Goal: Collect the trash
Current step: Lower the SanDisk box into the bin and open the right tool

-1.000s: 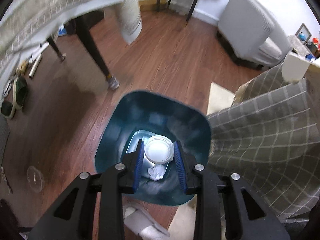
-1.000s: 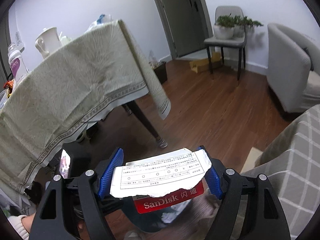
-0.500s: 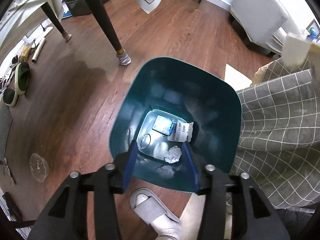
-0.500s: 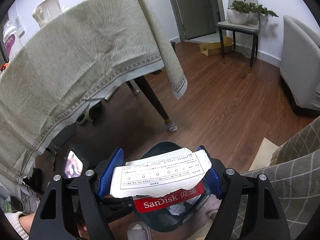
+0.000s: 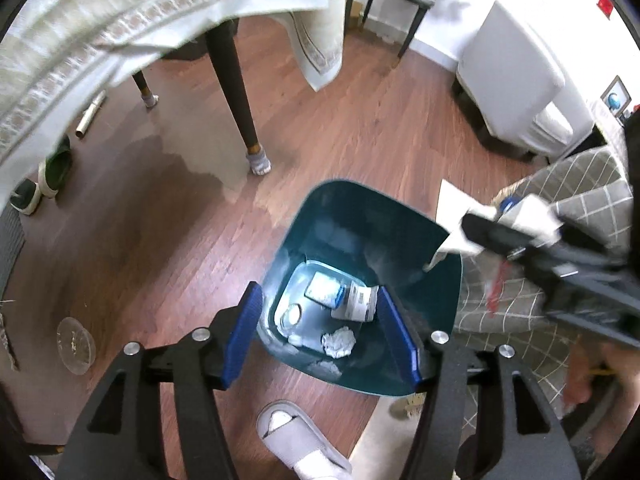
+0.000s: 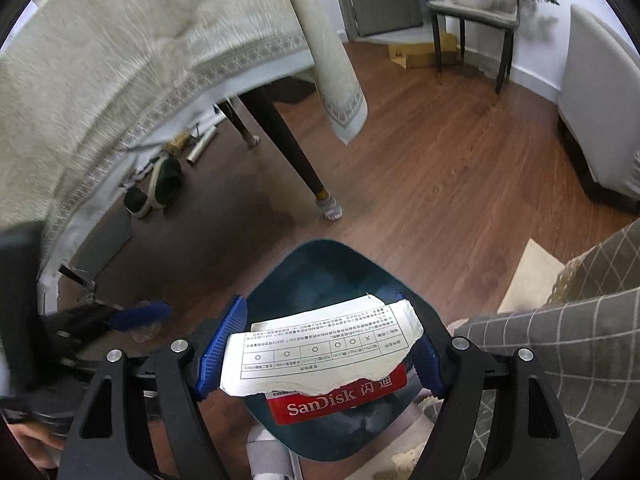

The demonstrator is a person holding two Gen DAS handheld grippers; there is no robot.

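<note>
A dark teal trash bin [image 5: 344, 216] stands on the wood floor, also in the right wrist view [image 6: 320, 268]. It holds a crumpled tissue [image 5: 339, 342], a small box [image 5: 325, 289], a printed carton [image 5: 360, 302] and a clear cup [image 5: 292, 315]. My left gripper [image 5: 320, 332] is open and empty above the bin's near rim. My right gripper [image 6: 320, 350] is shut on a torn SanDisk package [image 6: 324, 356] of white paper and red card, held over the bin. It shows blurred at the bin's right side in the left wrist view [image 5: 516, 216].
A table with a beige cloth [image 6: 140, 60] stands to the left, its dark leg [image 5: 236, 96] near the bin. A grey checked sofa cover [image 6: 580, 340] is at the right. A slippered foot [image 5: 296, 436] is beside the bin. A clear lid [image 5: 75, 345] and shoes [image 5: 44, 176] lie on the floor.
The left gripper opened, dropped the white cup into the bin, then pulled back and up. The right gripper has come down over the bin with the SanDisk package still in it.
</note>
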